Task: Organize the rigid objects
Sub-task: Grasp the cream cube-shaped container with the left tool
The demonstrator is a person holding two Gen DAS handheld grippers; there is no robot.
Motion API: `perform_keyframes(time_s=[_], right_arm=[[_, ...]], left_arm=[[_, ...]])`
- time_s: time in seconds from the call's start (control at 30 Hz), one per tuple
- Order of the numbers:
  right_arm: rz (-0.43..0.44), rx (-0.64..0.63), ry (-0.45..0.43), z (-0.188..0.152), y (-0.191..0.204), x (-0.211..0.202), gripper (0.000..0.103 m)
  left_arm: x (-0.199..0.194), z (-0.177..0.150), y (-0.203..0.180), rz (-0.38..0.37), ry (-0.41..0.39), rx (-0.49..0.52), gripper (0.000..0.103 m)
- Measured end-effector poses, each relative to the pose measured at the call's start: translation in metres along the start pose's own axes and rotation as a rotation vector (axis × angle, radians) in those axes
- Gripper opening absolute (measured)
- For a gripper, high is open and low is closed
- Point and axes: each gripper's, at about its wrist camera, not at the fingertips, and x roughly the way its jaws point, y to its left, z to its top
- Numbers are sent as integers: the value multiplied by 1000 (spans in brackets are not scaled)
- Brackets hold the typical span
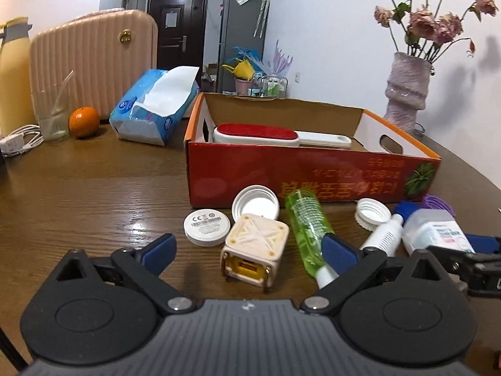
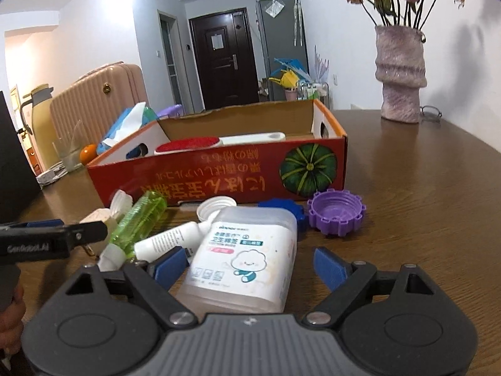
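A: Two grippers, both spread wide, nothing pinched in either. The left gripper (image 1: 249,252) has the cream cube (image 1: 254,248) sitting between its jaws, pads clear of it on both sides. The right gripper (image 2: 250,266) straddles the frosted swab box (image 2: 247,257) in the same way, not pressing yet

B: And where does it all go?

A: Into the red carton (image 1: 313,172) behind the clutter, I'd judge. A lint brush (image 1: 266,134) already lies inside it. The rest sits on the wooden table (image 1: 94,188) just in front of the carton: the green bottle (image 1: 308,227), the white tube (image 1: 383,235), the white disc (image 1: 206,226), two white caps, and in the right view a purple cap (image 2: 336,214) and a blue one

B: What makes the grasp go well?

A: For the left, centre the cube, then close on its flat sides. The green bottle lies just beside the inner finger (image 1: 339,250), so keep that pad from nudging it. For the right, the tube's end sits near the left-hand pad (image 2: 170,264) in that view; slide in along the box's long sides so only the box is caught

B: Risk?

A: The tools are near each other; lifting one at a time seems safer
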Motion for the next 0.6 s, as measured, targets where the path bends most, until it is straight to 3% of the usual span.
perform_keyframes(time_s=[0.23, 0.3, 0.4, 0.6], right_arm=[[-28, 62, 9, 2, -17, 3, 85], [-33, 57, 4, 1, -16, 2, 82], [-64, 29, -12, -1, -12, -4, 82], [-159, -11, -62, -8, -15, -31, 83]], left_arm=[[11, 1, 3, -30, 30, -9, 70], [11, 0, 4, -36, 40, -18, 54], [6, -3, 2, -40, 45, -21, 43], [-30, -23, -13, -32, 38, 25, 40]])
